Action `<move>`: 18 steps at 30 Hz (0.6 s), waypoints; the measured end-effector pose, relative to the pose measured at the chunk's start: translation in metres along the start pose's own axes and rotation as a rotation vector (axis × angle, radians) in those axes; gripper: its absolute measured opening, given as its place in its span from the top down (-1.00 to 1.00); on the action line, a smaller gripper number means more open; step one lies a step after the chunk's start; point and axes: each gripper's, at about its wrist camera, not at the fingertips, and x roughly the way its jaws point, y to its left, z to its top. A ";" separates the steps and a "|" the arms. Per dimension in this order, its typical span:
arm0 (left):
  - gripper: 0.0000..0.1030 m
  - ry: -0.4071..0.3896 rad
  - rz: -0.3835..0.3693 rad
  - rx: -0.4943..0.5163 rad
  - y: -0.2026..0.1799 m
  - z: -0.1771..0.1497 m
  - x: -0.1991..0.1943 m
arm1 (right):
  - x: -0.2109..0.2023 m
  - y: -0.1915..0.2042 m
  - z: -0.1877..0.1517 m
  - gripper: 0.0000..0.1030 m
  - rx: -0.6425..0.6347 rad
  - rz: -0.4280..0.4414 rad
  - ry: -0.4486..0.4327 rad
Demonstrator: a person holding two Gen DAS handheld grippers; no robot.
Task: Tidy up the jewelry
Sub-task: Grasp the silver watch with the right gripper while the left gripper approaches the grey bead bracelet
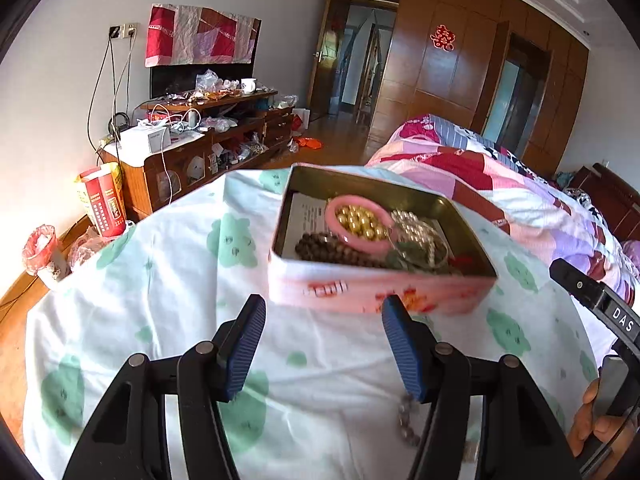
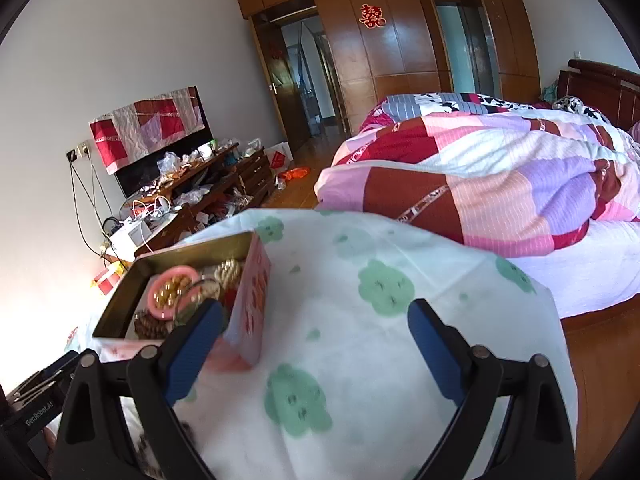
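An open pink tin box (image 1: 376, 288) sits on a white cloth with green prints (image 1: 168, 280). In it lie a pink ring holder with gold beads (image 1: 358, 222), a dark brown bead string (image 1: 324, 250) and white pearl beads (image 1: 416, 228). My left gripper (image 1: 324, 320) is open and empty just in front of the tin. A beaded bracelet (image 1: 406, 420) lies on the cloth under its right finger. My right gripper (image 2: 316, 324) is open and empty, right of the tin (image 2: 250, 304), with its left finger over the tin's corner.
A bed with a pink and red patchwork quilt (image 2: 480, 176) lies to the right. A cluttered wooden TV cabinet (image 1: 208, 136) stands along the left wall. The right gripper's body and the hand holding it (image 1: 600, 412) show at the left view's right edge.
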 end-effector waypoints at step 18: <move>-0.19 0.030 0.014 -0.004 0.000 -0.028 -0.026 | -0.030 -0.008 -0.030 -0.86 -0.025 0.046 0.057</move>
